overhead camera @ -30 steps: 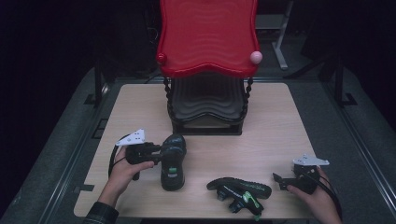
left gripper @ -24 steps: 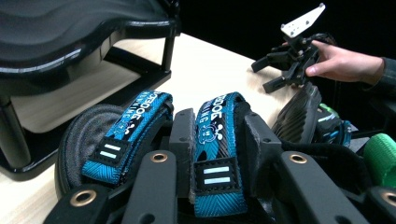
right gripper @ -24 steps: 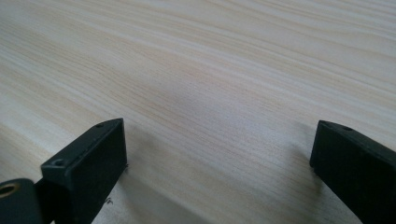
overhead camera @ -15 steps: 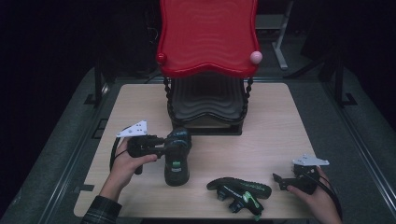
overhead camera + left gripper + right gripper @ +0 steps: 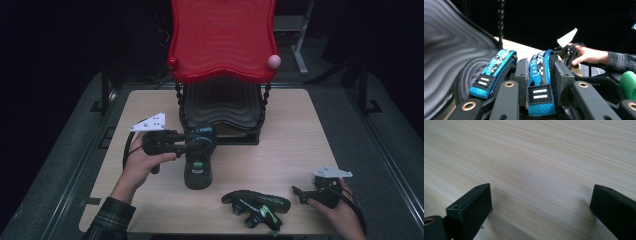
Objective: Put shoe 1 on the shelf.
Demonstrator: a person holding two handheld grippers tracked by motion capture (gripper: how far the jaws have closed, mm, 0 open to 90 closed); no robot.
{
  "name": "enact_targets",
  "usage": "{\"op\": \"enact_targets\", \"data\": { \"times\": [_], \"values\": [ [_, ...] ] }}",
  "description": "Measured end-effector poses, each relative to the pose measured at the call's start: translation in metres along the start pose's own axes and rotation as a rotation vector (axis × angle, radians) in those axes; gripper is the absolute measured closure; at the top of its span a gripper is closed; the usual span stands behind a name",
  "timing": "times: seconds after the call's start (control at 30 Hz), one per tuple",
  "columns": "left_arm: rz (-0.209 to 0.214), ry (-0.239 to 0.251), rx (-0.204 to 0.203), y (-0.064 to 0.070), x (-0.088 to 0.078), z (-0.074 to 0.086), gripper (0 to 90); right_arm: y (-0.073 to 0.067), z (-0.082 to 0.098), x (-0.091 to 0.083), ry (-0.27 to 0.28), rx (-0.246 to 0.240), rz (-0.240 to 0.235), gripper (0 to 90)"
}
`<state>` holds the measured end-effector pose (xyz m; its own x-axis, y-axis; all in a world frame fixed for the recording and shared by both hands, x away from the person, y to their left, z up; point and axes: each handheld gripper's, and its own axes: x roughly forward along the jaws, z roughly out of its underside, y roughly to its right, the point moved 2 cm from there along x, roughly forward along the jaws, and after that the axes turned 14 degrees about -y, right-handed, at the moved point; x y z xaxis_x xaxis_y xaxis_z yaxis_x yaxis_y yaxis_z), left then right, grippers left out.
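While the left gripper [image 5: 186, 144] clamps a black shoe [image 5: 199, 157] by its blue strap [image 5: 539, 82] — the right gripper [image 5: 541, 207] rests wide open on the table [image 5: 295, 130].

No lettering reads clearly on the shoe's blue straps [image 5: 539, 75].

You are wearing a dark plaid flannel sleeve [image 5: 111, 219] on your left arm. Your left gripper [image 5: 187, 143] is showing a black body, a grey three-cornered plate dotted with holes, brass-ringed rivets on its links and a looping black cable. Your right gripper [image 5: 298, 194] is carrying blocky matte-black jaws with small screws.
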<state>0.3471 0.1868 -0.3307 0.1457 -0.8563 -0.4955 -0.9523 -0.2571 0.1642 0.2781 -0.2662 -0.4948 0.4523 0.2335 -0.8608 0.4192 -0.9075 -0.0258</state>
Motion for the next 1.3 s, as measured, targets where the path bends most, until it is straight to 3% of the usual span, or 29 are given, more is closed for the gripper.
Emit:
{"op": "enact_targets", "data": {
  "times": [0.17,0.57,0.77,0.83,1.07,1.3],
  "values": [
    [0.007,0.018,0.027,0.002,-0.002,-0.025,68.4,0.000,0.000,0.000,0.000,0.001,0.000,3.2],
    [0.015,0.034,0.065,0.007,-0.009,-0.065,68.5,0.000,0.000,0.000,0.000,-0.002,-0.002,3.2],
    [0.012,0.044,0.112,0.012,-0.016,-0.095,68.6,0.000,0.000,0.000,0.000,-0.002,-0.001,3.2],
    [0.009,0.050,0.120,0.013,-0.017,-0.100,68.6,0.000,0.000,0.000,0.000,-0.002,-0.001,3.2],
    [-0.010,0.075,0.164,0.014,-0.028,-0.137,68.6,-0.001,0.001,0.000,0.001,-0.001,-0.002,3.2],
    [-0.043,0.103,0.195,0.007,-0.044,-0.173,68.7,-0.001,0.001,0.000,-0.001,-0.004,-0.002,3.2]
  ]
}}
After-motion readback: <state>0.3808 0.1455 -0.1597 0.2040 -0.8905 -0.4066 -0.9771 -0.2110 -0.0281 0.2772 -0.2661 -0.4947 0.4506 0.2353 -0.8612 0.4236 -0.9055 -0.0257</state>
